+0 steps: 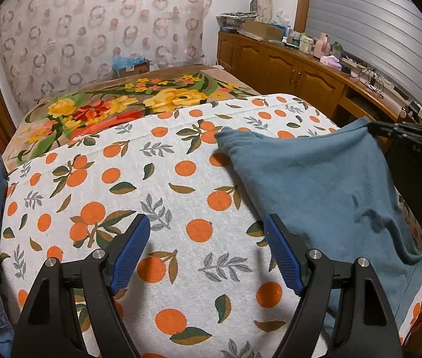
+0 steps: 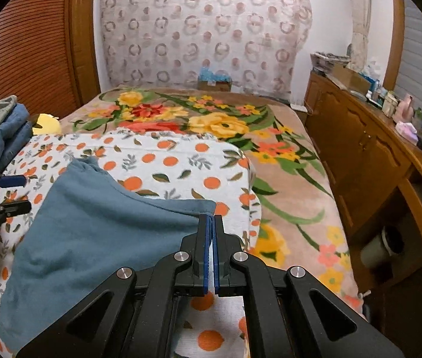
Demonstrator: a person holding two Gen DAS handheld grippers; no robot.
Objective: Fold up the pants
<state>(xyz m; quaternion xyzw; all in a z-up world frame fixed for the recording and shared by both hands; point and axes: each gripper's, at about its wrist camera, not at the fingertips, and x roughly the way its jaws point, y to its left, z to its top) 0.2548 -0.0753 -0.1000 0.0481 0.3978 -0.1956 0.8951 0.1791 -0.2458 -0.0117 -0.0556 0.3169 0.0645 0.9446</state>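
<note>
The teal-blue pants [image 1: 330, 185] lie on the orange-print cloth [image 1: 163, 185], at the right of the left wrist view and at the left of the right wrist view [image 2: 97, 232]. My left gripper [image 1: 206, 226] is open and empty above the cloth, just left of the pants' edge; it also shows at the left edge of the right wrist view [image 2: 17, 194]. My right gripper [image 2: 212, 217] is shut on a corner of the pants and holds it raised off the cloth; it shows at the far right of the left wrist view [image 1: 373, 126].
The cloth lies over a floral blanket [image 2: 285, 161] on the bed. Folded jeans [image 2: 5, 131] are stacked at the left. A wooden cabinet [image 2: 369, 155] with clutter on top runs along the right side. A patterned curtain [image 2: 205, 29] hangs behind the bed.
</note>
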